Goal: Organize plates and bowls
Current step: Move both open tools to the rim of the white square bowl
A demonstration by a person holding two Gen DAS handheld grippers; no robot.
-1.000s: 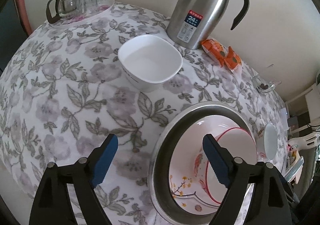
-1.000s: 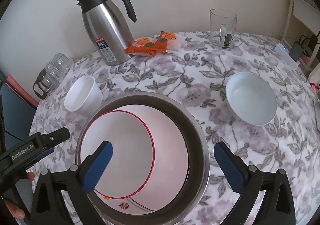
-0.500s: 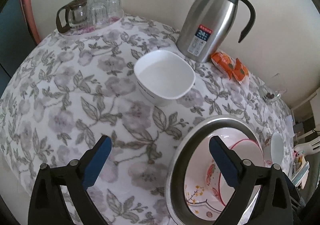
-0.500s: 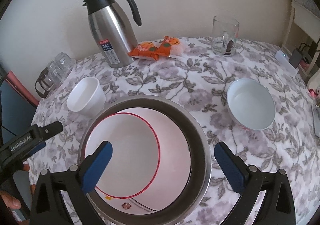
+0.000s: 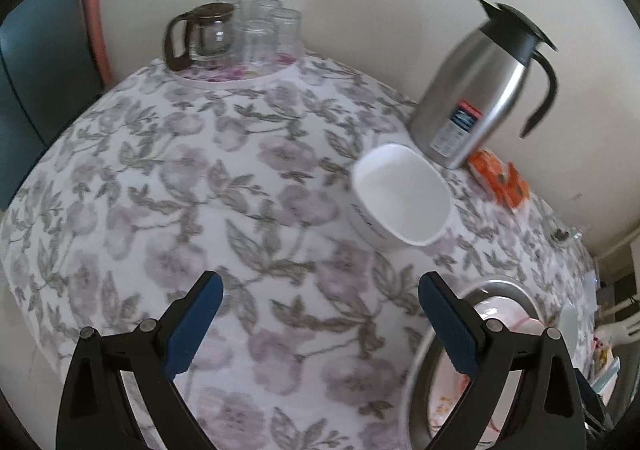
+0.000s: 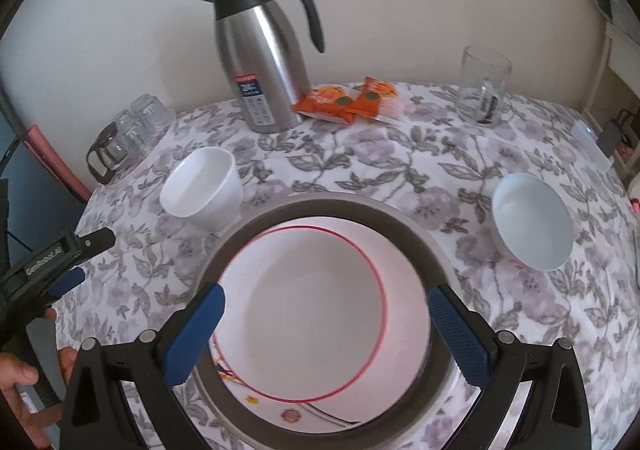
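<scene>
**Left gripper drifts off the pot toward the square bowl**

Since a second ago the left gripper (image 5: 320,326) has slid away from the steel pot (image 5: 424,370); its blue pads, which framed the pot's rim before, now straddle bare floral worktop (image 5: 200,189), and its jaws stand wide with nothing between them. Ahead of it and a little to the right sits the white square bowl (image 5: 402,197), upright on the cloth, near the foot of the steel thermos (image 5: 476,101). A glass carafe (image 5: 204,33) and tumblers cluster at the far edge.

From the other side, the right gripper (image 6: 326,330) hangs over the pot, jaws spread, gripping nothing. Inside the pot a red-rimmed bowl (image 6: 316,314) rests on a patterned plate (image 6: 292,416). A round white bowl (image 6: 530,221) stands alone to the right, well apart from the pot. Orange snack packets (image 6: 348,99) lie beside the thermos, with a glass mug (image 6: 484,85) further along.
</scene>
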